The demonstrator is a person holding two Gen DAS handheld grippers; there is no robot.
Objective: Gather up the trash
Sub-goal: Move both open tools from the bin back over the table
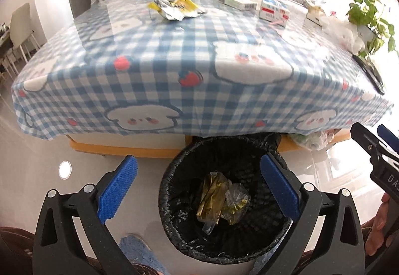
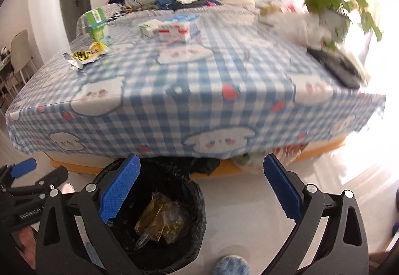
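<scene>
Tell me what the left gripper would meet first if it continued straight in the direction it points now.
Probably the bin: the open left gripper points down toward its mouth, so it would likely meet the crumpled gold wrapper inside first. Depth is uncertain; the far rim is possible.

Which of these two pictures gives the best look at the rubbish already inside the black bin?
The left wrist view: the bin sits between its open fingers, and the gold and clear wrappers inside show fully. In the right wrist view the wrappers show too, but the bin is off to the left, partly behind a blue finger.

Wrappers [image 1: 220, 197] in bin [image 1: 174, 202] before table [image 1: 154, 70]
</scene>
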